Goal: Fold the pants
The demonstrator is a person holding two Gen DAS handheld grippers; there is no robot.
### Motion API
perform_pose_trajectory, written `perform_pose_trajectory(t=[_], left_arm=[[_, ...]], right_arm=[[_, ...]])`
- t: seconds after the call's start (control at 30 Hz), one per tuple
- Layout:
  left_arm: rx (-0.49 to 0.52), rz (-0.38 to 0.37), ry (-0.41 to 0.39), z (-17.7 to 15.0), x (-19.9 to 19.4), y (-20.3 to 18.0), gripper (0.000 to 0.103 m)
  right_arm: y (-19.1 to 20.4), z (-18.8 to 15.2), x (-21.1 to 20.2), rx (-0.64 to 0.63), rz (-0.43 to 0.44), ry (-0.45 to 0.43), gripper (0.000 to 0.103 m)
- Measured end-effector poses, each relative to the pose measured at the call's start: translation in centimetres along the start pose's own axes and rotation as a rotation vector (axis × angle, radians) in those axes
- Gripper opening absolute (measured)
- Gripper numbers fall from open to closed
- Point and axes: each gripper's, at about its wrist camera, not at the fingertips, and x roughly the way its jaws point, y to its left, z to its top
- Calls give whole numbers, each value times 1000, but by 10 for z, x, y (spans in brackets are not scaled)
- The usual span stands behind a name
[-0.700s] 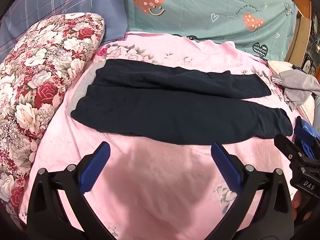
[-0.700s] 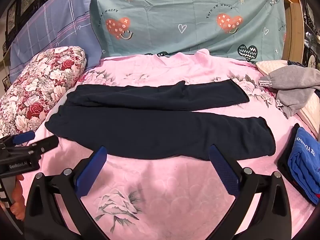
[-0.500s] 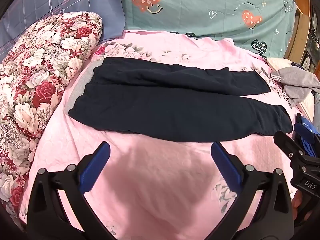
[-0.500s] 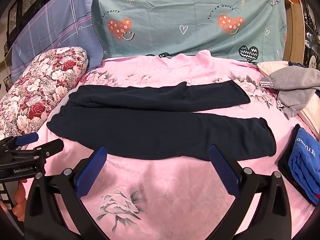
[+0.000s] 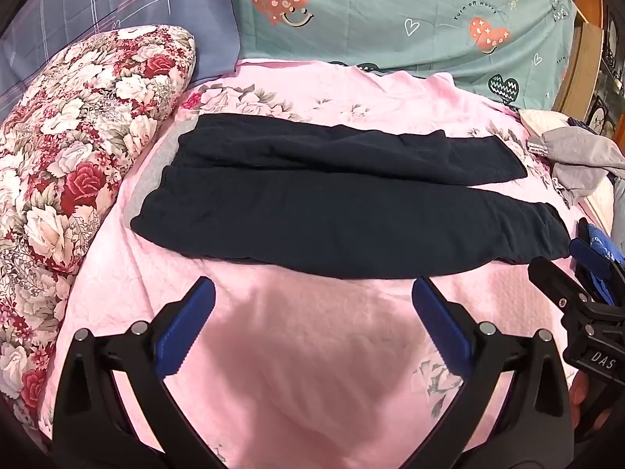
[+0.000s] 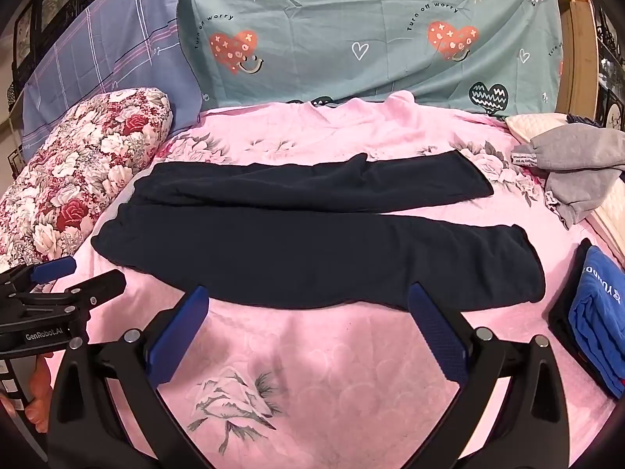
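Navy pants (image 6: 312,250); pink floral bedspread (image 6: 351,371); blue-padded claws.

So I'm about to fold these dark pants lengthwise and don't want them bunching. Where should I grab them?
Grip the near leg's front edge of the dark pants, approaching low from the front: they lie flat and spread, waist toward the floral pillow, cuffs right. Pinch near waist and cuff.
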Motion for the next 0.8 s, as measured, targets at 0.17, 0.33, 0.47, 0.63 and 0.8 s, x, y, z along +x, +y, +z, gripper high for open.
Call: perform_pose_trajectory(t=[0.17, 0.33, 0.47, 0.63, 0.8], left_arm=[[1, 2, -3, 0, -1, -2, 101], [0, 2, 1, 1, -1, -2, 101], [1, 2, 0, 1, -1, -3, 101], [2, 6, -5, 1, -1, -3, 101], [2, 4, -7, 1, -1, -3, 101]], right_arm=[[0, 0, 1, 0, 3, 1, 102], [0, -2, 3, 2, 1, 4, 102], [0, -3, 3, 7, 3, 4, 102], [1, -5, 4, 6, -3, 4, 102], [0, -5, 5, 6, -3, 6, 102]])
